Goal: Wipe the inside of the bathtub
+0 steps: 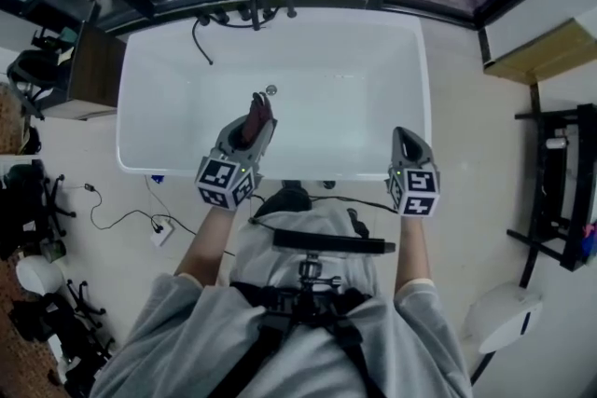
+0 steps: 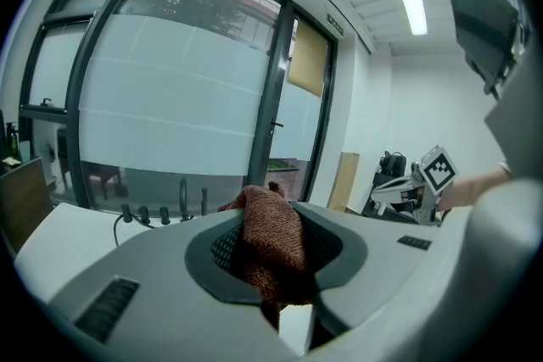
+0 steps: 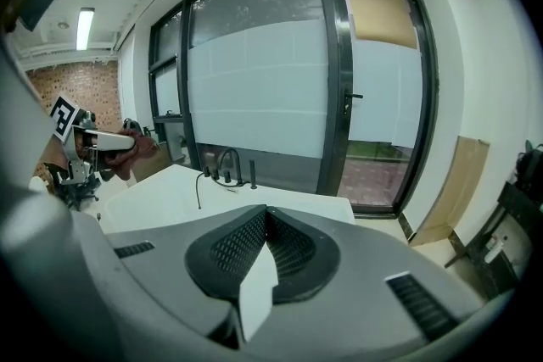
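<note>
A white bathtub (image 1: 345,98) lies below me, with black taps (image 1: 254,10) on its far rim and a drain (image 1: 271,90) on its floor. My left gripper (image 1: 255,124) hangs over the tub's near left part, shut on a brown cloth (image 1: 258,113). In the left gripper view the cloth (image 2: 271,237) fills the gap between the jaws. My right gripper (image 1: 406,139) hovers over the tub's near right corner, shut with nothing in it. In the right gripper view its jaws meet at the tips (image 3: 265,218), and the left gripper (image 3: 95,141) with the cloth (image 3: 137,152) shows far left.
Dark-framed glass doors (image 3: 339,89) stand behind the tub. A black rack (image 1: 560,191) and a wooden board (image 1: 541,51) are at the right. A wooden cabinet (image 1: 93,70), cables and a power strip (image 1: 160,234) are on the floor at the left.
</note>
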{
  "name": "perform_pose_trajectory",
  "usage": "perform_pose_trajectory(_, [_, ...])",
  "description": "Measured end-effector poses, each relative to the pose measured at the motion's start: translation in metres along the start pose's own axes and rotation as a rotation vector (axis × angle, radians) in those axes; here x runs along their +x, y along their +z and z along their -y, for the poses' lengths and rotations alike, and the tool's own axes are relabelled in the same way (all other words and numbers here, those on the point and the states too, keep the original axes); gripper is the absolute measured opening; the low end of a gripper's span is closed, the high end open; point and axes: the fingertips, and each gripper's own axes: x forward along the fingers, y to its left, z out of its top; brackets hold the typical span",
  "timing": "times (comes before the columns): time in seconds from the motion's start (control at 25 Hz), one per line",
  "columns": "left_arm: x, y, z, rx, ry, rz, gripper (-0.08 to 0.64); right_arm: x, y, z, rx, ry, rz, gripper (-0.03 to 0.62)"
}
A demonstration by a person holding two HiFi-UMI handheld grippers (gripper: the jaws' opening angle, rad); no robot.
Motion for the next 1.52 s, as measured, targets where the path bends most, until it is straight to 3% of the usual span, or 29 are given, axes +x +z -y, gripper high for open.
perform_pose_trajectory(0.28, [0.028, 0.000, -0.035, -0.015, -0.039, -0.027, 0.104, 0.042, 0.022, -0.019, 0.036, 0.030, -0.032, 0.006])
perform_pose_trajectory(0.56, [0.071, -0.002, -0.032, 0.011, 0.005, -0.040, 0.103, 0.088, 0.024, 0.001, 0.024, 0.113, -0.051, 0.006])
perform_pose_trajectory(0.76, [0.114, -0.028, -0.016, 0.004, 0.052, -0.073, 0.103, 0.124, 0.007, 0.021, -0.018, 0.184, -0.081, 0.006])
perform_pose_trajectory(1.04, [0.215, -0.078, -0.012, -0.010, 0.069, -0.096, 0.103, 0.196, -0.026, 0.051, -0.017, 0.238, -0.100, 0.006])
perform_pose_trajectory(1.36, [0.340, -0.126, -0.067, 0.027, 0.139, -0.096, 0.103, 0.308, -0.077, 0.062, 0.010, 0.249, -0.091, 0.006])
perform_pose_trajectory(1.52, [0.402, -0.147, -0.092, 0.043, 0.138, -0.087, 0.103, 0.364, -0.096, 0.068, 0.014, 0.238, -0.082, 0.006])
